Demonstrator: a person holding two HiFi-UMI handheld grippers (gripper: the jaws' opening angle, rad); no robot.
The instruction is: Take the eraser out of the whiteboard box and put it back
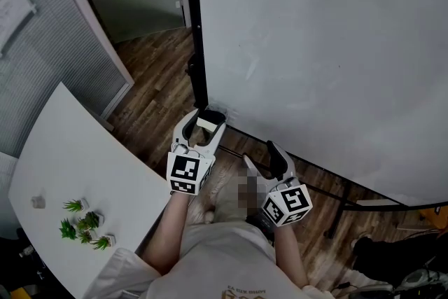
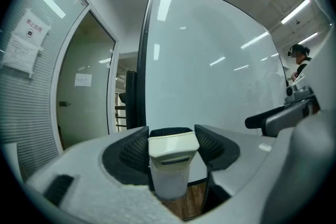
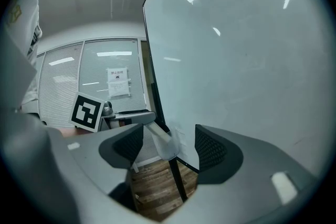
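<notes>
The left gripper (image 1: 207,118) is held out in front of the body on an extended forearm (image 1: 166,234), roughly level, its tips near the lower left corner of the whiteboard (image 1: 315,45), beside the black frame post (image 1: 194,31). Its jaws are clamped on the eraser (image 2: 173,152), cream casing towards the camera and dark felt on the far side, clear of the board face. The right gripper (image 1: 262,157) sits lower and closer to the body, also roughly level. Its jaws stand apart with nothing gripped; only wooden floor (image 3: 157,186) and board frame show beyond them.
</notes>
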